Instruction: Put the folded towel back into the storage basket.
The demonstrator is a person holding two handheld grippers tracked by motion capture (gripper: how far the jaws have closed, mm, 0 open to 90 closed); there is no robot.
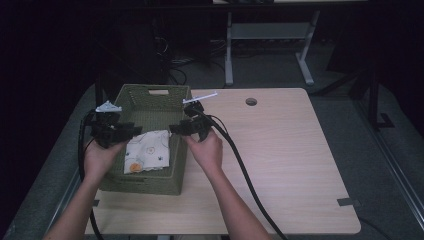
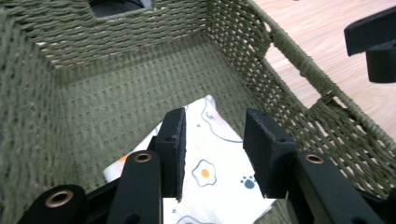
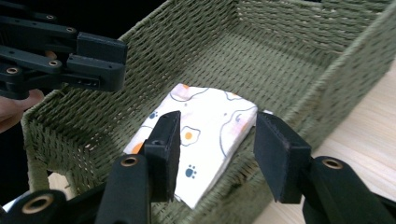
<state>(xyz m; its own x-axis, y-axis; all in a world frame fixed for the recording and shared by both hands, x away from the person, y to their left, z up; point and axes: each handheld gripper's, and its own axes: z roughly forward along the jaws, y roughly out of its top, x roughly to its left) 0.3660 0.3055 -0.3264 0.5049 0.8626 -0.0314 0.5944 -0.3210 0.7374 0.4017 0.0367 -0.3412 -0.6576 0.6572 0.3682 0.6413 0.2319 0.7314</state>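
Folded cloth [image 1: 148,151] lies flat on the floor of the green woven basket [image 1: 150,186], at the basket's near end, approx. centred betw. its two long walls w/ a strip of bare weave on either side; the far half of the basket floor is open. Cloth is white, printed w/ fried eggs, paw prints and thin curved outlines, an orange patch at one corner, folded into a neat thick rectangle w/ square edges. Left gripper [image 1: 131,133] hangs over the basket's left rim, jaws spread, nothing betw. them, pads off the cloth, which lies below the gap in the left gripper view. Right gripper [image 1: 175,129] is over the basket's right rim, jaws also apart and empty, above the cloth. Basket sits at the left edge of the wooden table [image 1: 280,150]; right of the basket the tabletop is bare up to the table's right edge.
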